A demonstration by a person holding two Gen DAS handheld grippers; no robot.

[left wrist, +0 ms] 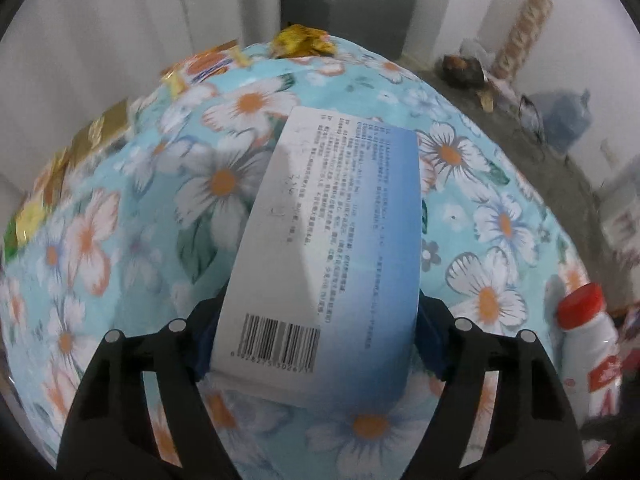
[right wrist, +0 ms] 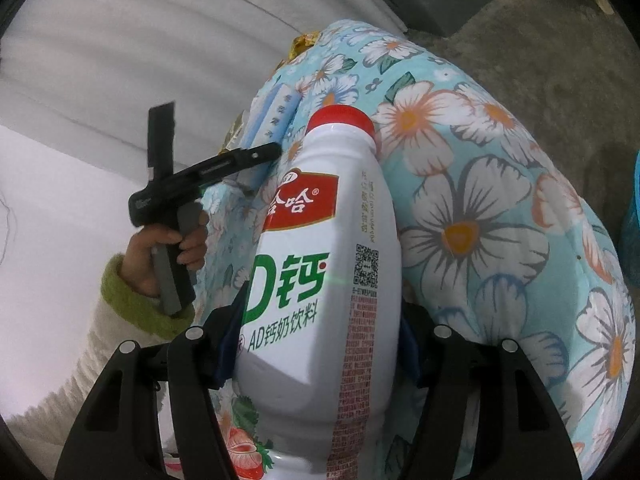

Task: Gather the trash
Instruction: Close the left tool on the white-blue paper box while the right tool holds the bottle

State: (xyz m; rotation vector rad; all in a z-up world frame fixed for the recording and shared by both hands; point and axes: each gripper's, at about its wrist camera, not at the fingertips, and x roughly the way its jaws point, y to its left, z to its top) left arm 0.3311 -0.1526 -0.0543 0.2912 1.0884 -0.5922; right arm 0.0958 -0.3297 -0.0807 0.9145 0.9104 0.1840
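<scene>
My left gripper [left wrist: 316, 344] is shut on a blue and white carton [left wrist: 332, 220] with a barcode, held above the floral tablecloth [left wrist: 120, 220]. The carton also shows in the right wrist view [right wrist: 276, 112], with the left gripper [right wrist: 264, 152] on it. My right gripper [right wrist: 320, 344] is shut on a white milk drink bottle [right wrist: 320, 280] with a red cap, held over the same cloth [right wrist: 480, 208]. The bottle also shows at the right edge of the left wrist view [left wrist: 592, 340].
Gold and orange wrappers [left wrist: 92, 136] lie along the cloth's left edge and a crumpled gold wrapper [left wrist: 300, 42] at its far end. A grey cabinet [left wrist: 348, 12] with clutter stands behind. A blue bag [left wrist: 568, 120] sits on the concrete floor at right.
</scene>
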